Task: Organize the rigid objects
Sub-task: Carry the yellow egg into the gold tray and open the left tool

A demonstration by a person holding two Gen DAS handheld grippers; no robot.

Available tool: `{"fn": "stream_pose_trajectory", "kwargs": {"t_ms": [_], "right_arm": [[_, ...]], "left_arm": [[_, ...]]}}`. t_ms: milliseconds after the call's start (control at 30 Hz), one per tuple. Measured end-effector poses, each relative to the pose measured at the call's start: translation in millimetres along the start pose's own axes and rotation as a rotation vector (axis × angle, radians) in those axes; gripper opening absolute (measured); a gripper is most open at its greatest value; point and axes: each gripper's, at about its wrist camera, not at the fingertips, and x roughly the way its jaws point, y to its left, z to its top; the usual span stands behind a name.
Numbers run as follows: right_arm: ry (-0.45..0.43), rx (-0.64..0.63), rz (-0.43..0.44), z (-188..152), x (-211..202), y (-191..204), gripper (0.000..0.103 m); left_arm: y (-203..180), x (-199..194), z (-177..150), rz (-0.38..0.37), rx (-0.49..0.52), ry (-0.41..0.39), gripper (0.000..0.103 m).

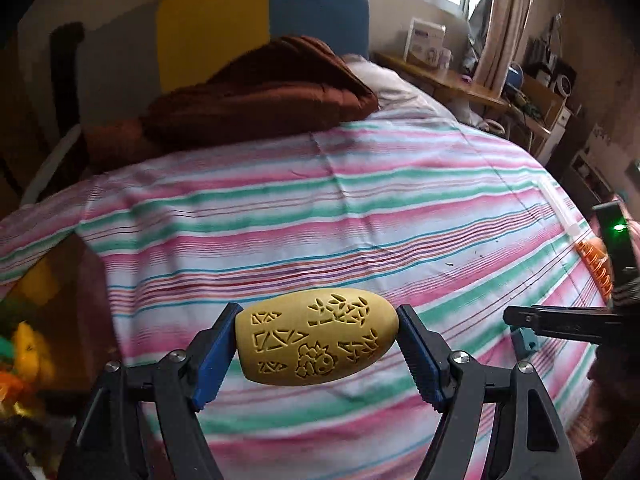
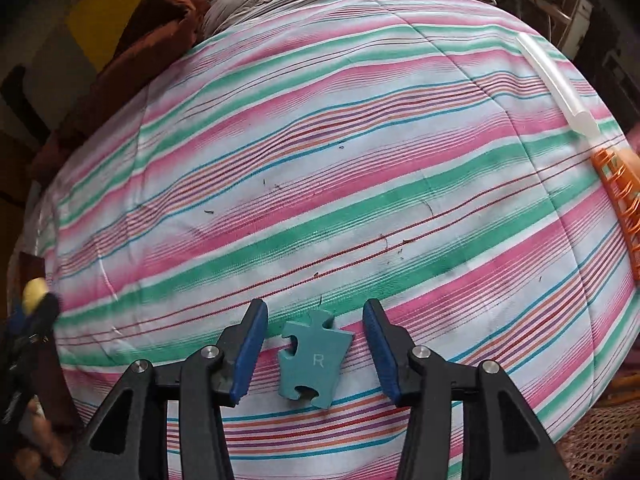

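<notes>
Left wrist view: left hand-held gripper [image 1: 318,342] clamped on yellow carved egg [image 1: 316,336], long axis spanning pad to pad, above striped bed cover [image 1: 320,208].
Right wrist view: right hand-held gripper [image 2: 316,344] stands apart, straddling teal puzzle piece [image 2: 314,358]; piece lies flat on bed cover between pads, untouched, lengthwise along fingers; orange basket [image 2: 622,196] far right.

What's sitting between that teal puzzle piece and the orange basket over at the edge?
Nothing but striped bedspread with a few dark specks, in the right wrist view. The puzzle piece and basket lie well apart.
</notes>
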Motion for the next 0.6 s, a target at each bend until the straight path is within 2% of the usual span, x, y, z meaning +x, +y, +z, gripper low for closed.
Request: {"fn": "stream_pose_trajectory", "kwargs": {"t_ms": [167, 200, 233, 267, 333, 433, 533, 600], "right_arm": [[0.005, -0.087, -0.061, -6.0, 3.4, 16.9, 0.052], [0.004, -0.124, -0.083, -8.0, 4.4, 23.1, 0.049], [-0.001, -0.157, -0.102, -9.6, 5.2, 29.4, 0.038], [-0.006, -0.191, -0.106, -12.2, 5.3, 35.9, 0.038], [-0.016, -0.24, -0.104, -15.8, 6.1, 46.6, 0.038], [-0.059, -0.324, -0.023, -21.0, 2.1, 67.0, 0.038], [-0.124, -0.481, -0.002, -34.9, -0.4, 100.8, 0.038], [-0.101, -0.547, -0.007, -43.7, 8.0, 115.5, 0.038]], "left_arm": [[19.2, -37.0, -10.7, 0.031, -0.023, -0.059, 0.077], [24.0, -44.4, -13.4, 0.039, -0.031, -0.07, 0.077], [30.5, -51.7, -16.2, 0.045, -0.042, -0.081, 0.077], [40.0, -61.9, -20.3, 0.055, -0.06, -0.093, 0.077], [60.8, -79.3, -28.7, 0.077, -0.099, -0.112, 0.077], [98.2, -105.1, -46.9, 0.125, -0.163, -0.138, 0.077], [145.9, -129.0, -70.3, 0.183, -0.257, -0.143, 0.077], [176.6, -144.9, -88.0, 0.229, -0.32, -0.15, 0.077]]}}
